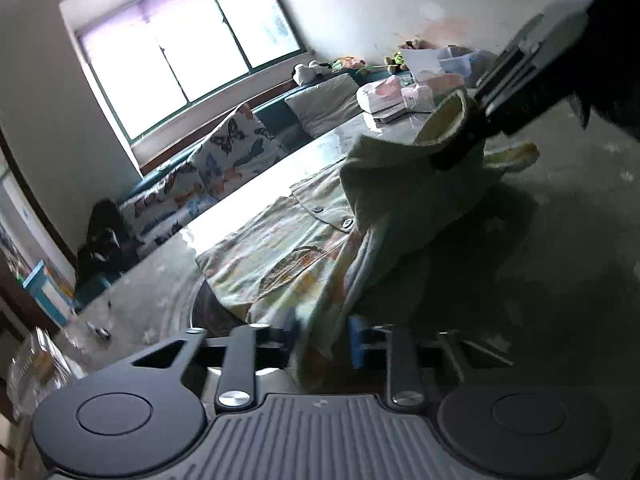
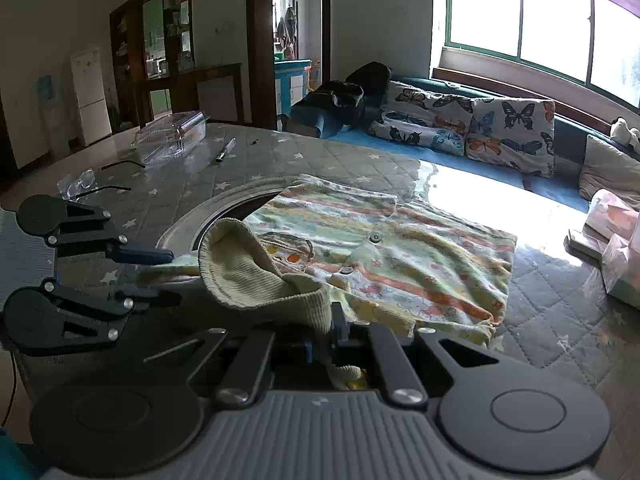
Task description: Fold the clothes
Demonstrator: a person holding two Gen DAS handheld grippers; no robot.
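The garment (image 2: 380, 264), a small printed top with snap buttons and a ribbed cream cuff (image 2: 256, 276), lay on the quilted tabletop (image 2: 320, 152), its body spread flat and its near end lifted by both tools. The right gripper (image 2: 326, 344) had its fingers clenched on the ribbed cuff, fabric bunched between them and a scrap hanging below. The hold looked meant to raise the sleeve end off the surface so it could be carried over the body for a fold.

The left gripper (image 1: 320, 340) had its fingers drawn close on the garment's printed edge; in its own view the cloth ran between them, so I read it as grasping, though blur kept pad contact from being sure. Pinching two separate points likely kept the cloth taut rather than sagging.

The right wrist view alone showed the whole spread of the top, the round recess (image 2: 208, 216) under its far corner, and the spectacles (image 2: 80, 182), pen (image 2: 226, 150) and clear box (image 2: 172, 136) lying well apart. It also showed the left gripper from the side, at left. The left wrist view alone showed the right tool from outside, with the cuff lifted above the tabletop and the sleeve draping down from it.
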